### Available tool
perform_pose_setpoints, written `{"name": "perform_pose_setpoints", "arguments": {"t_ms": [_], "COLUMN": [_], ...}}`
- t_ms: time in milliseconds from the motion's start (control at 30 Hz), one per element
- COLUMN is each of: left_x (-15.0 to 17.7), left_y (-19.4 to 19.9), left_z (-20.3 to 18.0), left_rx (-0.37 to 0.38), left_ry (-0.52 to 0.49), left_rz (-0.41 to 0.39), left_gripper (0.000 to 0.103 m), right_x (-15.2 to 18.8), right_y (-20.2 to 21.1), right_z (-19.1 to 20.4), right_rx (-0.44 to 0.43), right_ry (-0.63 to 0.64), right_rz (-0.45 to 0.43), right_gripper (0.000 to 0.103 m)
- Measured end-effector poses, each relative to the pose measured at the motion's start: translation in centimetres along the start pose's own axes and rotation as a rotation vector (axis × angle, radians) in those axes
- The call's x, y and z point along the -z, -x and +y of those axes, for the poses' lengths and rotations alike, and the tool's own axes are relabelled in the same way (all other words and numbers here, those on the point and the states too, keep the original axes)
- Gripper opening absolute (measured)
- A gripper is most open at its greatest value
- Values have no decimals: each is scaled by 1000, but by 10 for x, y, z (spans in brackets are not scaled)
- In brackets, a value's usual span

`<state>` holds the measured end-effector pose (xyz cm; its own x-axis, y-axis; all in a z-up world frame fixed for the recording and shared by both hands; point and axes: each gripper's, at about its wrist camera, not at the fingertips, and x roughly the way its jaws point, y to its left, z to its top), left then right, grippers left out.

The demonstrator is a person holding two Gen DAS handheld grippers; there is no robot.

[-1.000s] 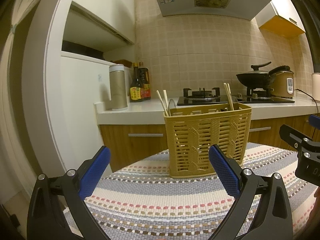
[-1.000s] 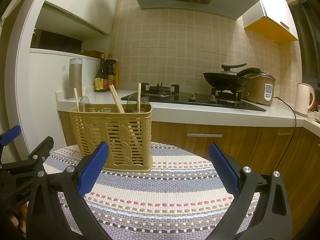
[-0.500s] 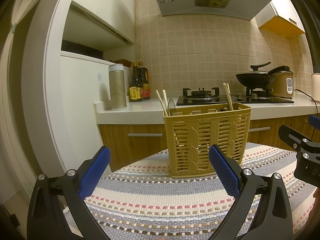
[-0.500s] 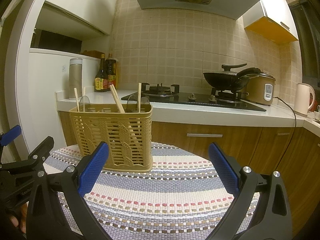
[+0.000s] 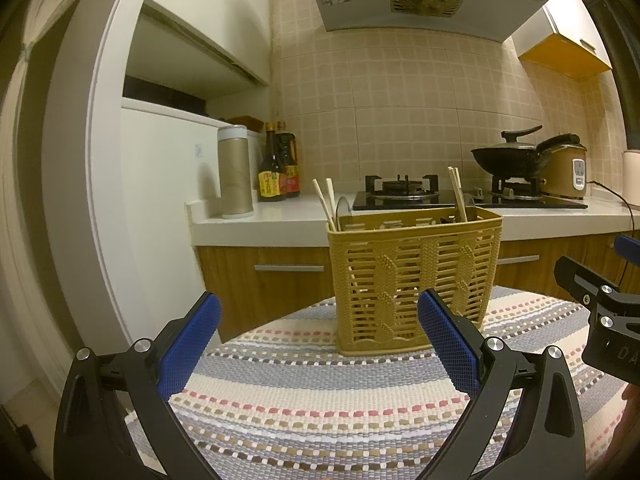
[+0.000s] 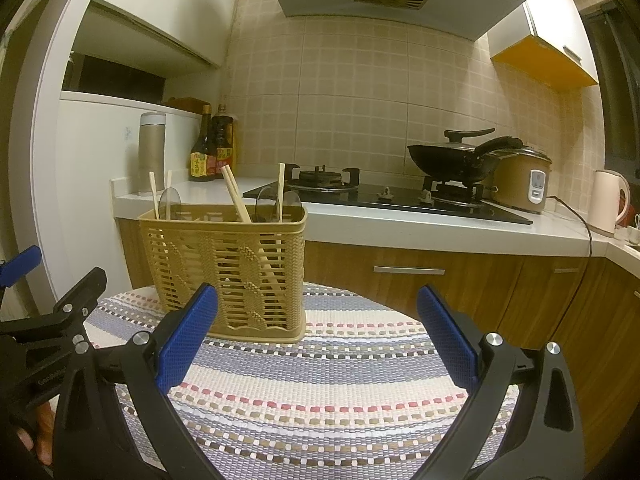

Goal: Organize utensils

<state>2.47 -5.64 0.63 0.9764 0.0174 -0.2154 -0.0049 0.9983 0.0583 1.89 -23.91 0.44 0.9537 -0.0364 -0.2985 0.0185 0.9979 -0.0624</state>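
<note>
The yellow woven-plastic utensil basket (image 5: 416,276) stands upright on the striped woven mat (image 5: 320,396), at about 12 o'clock from my left gripper (image 5: 318,344) and about 10 o'clock from my right gripper (image 6: 316,340). Wooden chopsticks (image 6: 236,194) poke out of it in several places: a pair near the left end, a slanted pair and a single upright stick toward the right end in the right wrist view. Rounded clear spoon bowls (image 6: 170,202) rise above the rim beside them. I cannot tell how the compartments inside divide them.

Both grippers hang just short of the basket with their blue pads (image 5: 190,344) spread wide, gripping nothing. From the left wrist camera the right gripper's black frame shows at 3 o'clock, and from the right wrist camera the left one shows at 9 o'clock.

I see no loose utensils on the mat, so I judge the sorting is either all but finished or about to happen within the basket itself. If anything remains, the next move calls for lowering one gripper over a stick end, pinching it narrowly, and lifting straight up so the light basket does not tip.

Behind, at 12 o'clock, runs the white counter (image 6: 400,228) with the gas hob (image 6: 384,198), a lidded black wok (image 6: 454,158), a rice cooker (image 6: 522,180), sauce bottles (image 6: 212,146) and a steel flask (image 6: 151,152).
</note>
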Motion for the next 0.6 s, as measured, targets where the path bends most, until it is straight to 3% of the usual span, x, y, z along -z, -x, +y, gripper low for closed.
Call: {"name": "perform_pose_setpoints", "arguments": {"t_ms": [600], "left_x": [-2], "left_y": [-5], "left_z": [17], "left_rx": [37], "left_ry": [85], "left_rz": [38], "left_gripper": [96], "right_x": [0], "right_y": [0], "right_z": [0], "right_rx": [-2], "right_ry": [0], "right_rz": [2], "right_gripper": [95]}}
